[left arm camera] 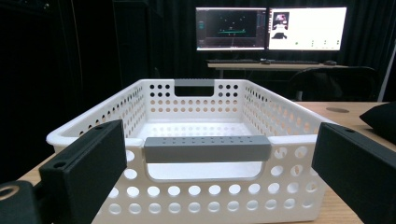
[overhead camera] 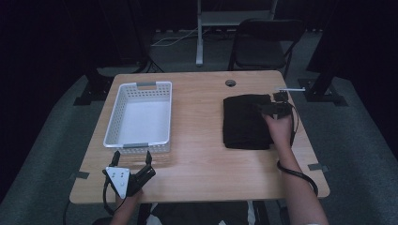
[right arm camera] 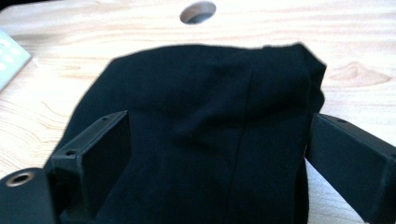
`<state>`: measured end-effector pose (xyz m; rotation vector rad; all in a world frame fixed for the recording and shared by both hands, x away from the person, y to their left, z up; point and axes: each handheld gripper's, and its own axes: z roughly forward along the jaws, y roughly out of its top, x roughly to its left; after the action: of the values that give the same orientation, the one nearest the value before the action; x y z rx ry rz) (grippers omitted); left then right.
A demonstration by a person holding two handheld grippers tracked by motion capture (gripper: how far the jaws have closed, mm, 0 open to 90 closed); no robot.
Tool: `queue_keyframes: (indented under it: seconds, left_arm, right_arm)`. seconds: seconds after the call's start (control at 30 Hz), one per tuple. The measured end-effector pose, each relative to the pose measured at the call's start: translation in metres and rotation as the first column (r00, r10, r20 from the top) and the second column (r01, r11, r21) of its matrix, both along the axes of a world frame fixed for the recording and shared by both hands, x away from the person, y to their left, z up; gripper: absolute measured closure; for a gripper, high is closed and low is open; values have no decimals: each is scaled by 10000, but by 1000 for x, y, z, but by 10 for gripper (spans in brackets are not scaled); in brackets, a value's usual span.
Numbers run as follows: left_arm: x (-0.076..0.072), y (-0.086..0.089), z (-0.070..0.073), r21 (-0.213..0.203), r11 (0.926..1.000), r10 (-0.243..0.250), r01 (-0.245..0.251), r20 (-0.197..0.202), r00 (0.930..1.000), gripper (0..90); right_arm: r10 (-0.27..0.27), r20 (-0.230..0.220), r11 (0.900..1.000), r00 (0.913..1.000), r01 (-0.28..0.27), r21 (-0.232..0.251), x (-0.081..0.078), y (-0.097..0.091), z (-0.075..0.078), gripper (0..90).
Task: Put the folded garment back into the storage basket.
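Folded black cloth (overhead camera: 247,122) lies on the right half of the wooden table (overhead camera: 202,140), well apart from the white perforated basket (overhead camera: 123,101) standing on the left half. By my reading the job is to move the cloth into the basket, and it has hardly begun: the basket is empty and the cloth lies flat on the wood, not yet lifted. The right gripper (overhead camera: 274,108) sits over the far right corner of the cloth, and in the right gripper view its jaws stand wide with the dark fabric (right arm camera: 210,130) between them, not closed on it. The left gripper (overhead camera: 133,161) rests at the near left edge of the table, jaws spread wide, pointing at the basket's near grey handle (left arm camera: 208,149) and holding nothing. Gripping, carrying and placing are all left.
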<state>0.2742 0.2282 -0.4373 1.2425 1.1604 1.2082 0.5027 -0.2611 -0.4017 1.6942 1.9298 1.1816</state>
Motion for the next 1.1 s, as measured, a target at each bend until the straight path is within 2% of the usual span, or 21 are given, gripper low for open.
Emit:
queue_keyframes:
  seconds: [0.27, 0.47, 0.63, 0.67, 0.7, 0.73, 0.8, 0.9, 1.0, 1.03, 1.1]
  left_arm:
    - [0, 0, 0, -2, 10000, -10, 10, 2, 10000, 44]
    - [0, 0, 0, -4, 10000, -10, 10, 0, 10000, 44]
    - [0, 0, 0, -1, 10000, -10, 10, -2, 10000, 44]
    - [0, 0, 0, -3, 10000, -10, 10, -1, 10000, 44]
    - [0, 0, 0, -2, 10000, -10, 10, -1, 10000, 44]
    - [0, 0, 0, 1, 10000, -11, 11, -3, 10000, 44]
    - [0, 0, 0, 3, 10000, -9, 9, -1, 10000, 44]
    - [0, 0, 0, -3, 10000, -12, 12, 3, 10000, 44]
    - [0, 0, 0, -1, 10000, -11, 11, 2, 10000, 44]
    - [0, 0, 0, -2, 10000, -14, 14, 4, 10000, 44]
    - [0, 0, 0, -3, 10000, -13, 13, 6, 10000, 44]
  right_arm:
    - [-58, -468, 9997, 9989, 70, 242, 8, 1, -14, 73]
    - [-117, -736, 9999, 9972, 124, 94, 12, 2, -19, 73]
    - [31, -1123, 9999, 9937, -43, -102, 16, 4, -24, 74]
    - [63, -1094, 9998, 9940, -85, -193, 16, 5, -24, 79]
    - [124, -1074, 9996, 9941, -151, -244, 16, 6, -24, 126]
    - [337, -1083, 9992, 9936, -356, -159, 16, 6, -24, 142]
    - [379, -1118, 9991, 9930, -399, -162, 17, 6, -25, 141]
    - [443, -1256, 9989, 9911, -460, -112, 18, 5, -26, 126]
    - [616, -1529, 9981, 9863, -594, 185, 20, 3, -28, 85]
    - [731, -1574, 9973, 9848, -715, 157, 21, 4, -29, 45]
    - [1015, -1707, 9937, 9801, -1080, -294, 22, 10, -29, 3]
